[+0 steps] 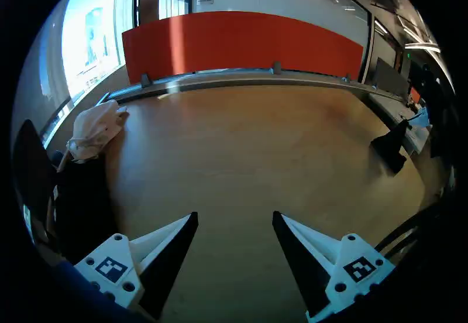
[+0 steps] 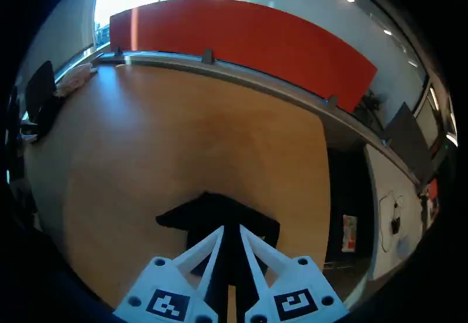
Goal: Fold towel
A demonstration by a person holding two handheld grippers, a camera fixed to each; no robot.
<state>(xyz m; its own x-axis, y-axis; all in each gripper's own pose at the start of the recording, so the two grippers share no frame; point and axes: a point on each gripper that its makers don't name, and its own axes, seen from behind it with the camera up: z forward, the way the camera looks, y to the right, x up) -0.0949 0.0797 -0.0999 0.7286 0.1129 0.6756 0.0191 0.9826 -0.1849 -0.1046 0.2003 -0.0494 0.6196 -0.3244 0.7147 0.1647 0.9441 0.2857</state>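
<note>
- here, left gripper (image 1: 234, 220): spread wide above table (image 1: 245, 147).
- right gripper (image 2: 232, 230): pinched shut on black towel (image 2: 196, 213).
- pale cloth (image 1: 93, 129): table's far left edge.

The left hand-held gripper (image 1: 234, 213) and right hand-held gripper (image 2: 231, 227) have white wedge fingers (image 1: 153, 242) with black inner faces, round screw holes (image 1: 118, 237) and black-and-white square markers (image 1: 111, 268).

Black towel (image 2: 193, 215), orange-brown wood-grain tabletop (image 2: 175, 136), red-orange divider panel (image 2: 263, 36), cream cloth (image 1: 96, 127), white right gripper (image 2: 231, 229), black-and-white square markers (image 2: 165, 304)
</note>
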